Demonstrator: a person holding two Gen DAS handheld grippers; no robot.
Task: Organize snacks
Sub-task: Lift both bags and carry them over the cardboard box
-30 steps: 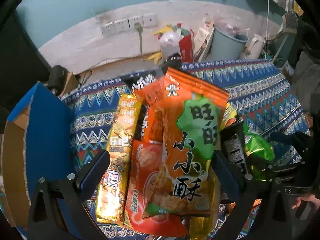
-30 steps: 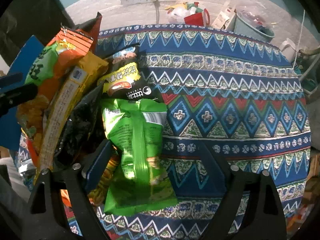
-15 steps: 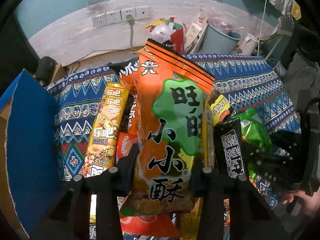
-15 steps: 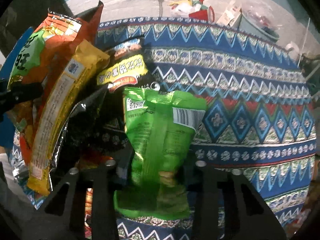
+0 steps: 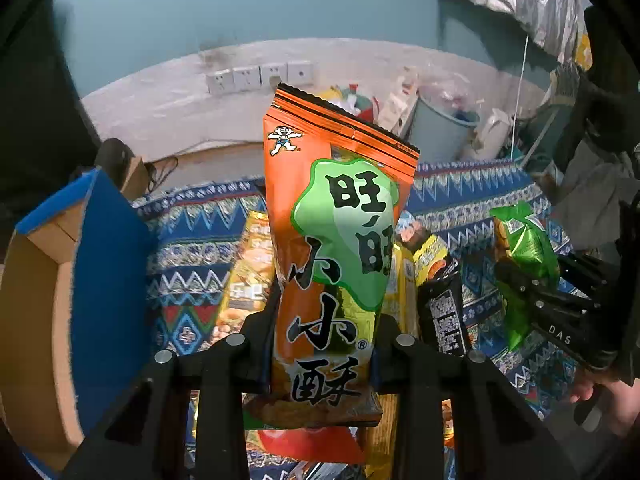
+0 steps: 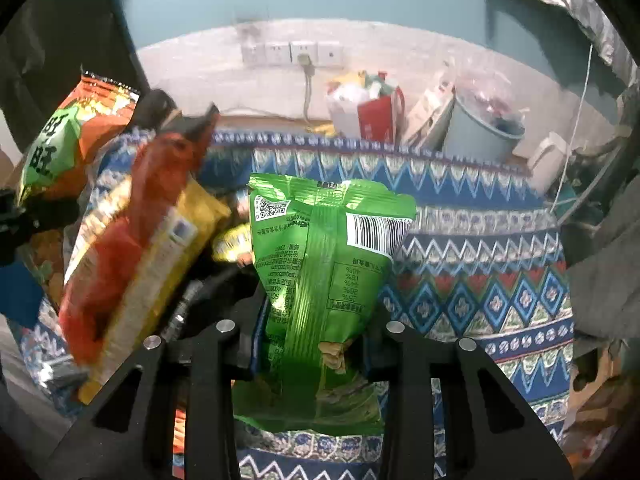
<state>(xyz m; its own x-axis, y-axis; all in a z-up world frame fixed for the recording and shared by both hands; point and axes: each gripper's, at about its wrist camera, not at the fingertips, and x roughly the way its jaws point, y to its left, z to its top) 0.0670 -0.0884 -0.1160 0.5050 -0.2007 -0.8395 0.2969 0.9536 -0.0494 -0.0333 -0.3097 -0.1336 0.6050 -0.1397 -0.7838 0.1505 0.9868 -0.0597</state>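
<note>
The left claw (image 5: 324, 344) had just been closing, and it now held the orange bag (image 5: 336, 248) near its bottom end. The bag stood up tall above the pile of other snacks (image 5: 248, 276). The right claw (image 6: 308, 336) had just been closing too, and it pinched the green bag (image 6: 320, 264) low down, above the cloth.

Both bags looked light and puffy, full of air and crunchy bits. They would likely crush if squeezed hard. The shiny wrap looked slippery, so a hold on the flat sealed edge seemed safer than on the fat middle.

Behind them lay the patterned cloth (image 6: 480, 280) on the counter. A blue box (image 5: 104, 280) stood open to the left, maybe the place for the snacks. Farther back sat a gray bin (image 6: 480, 132) by the wall.
</note>
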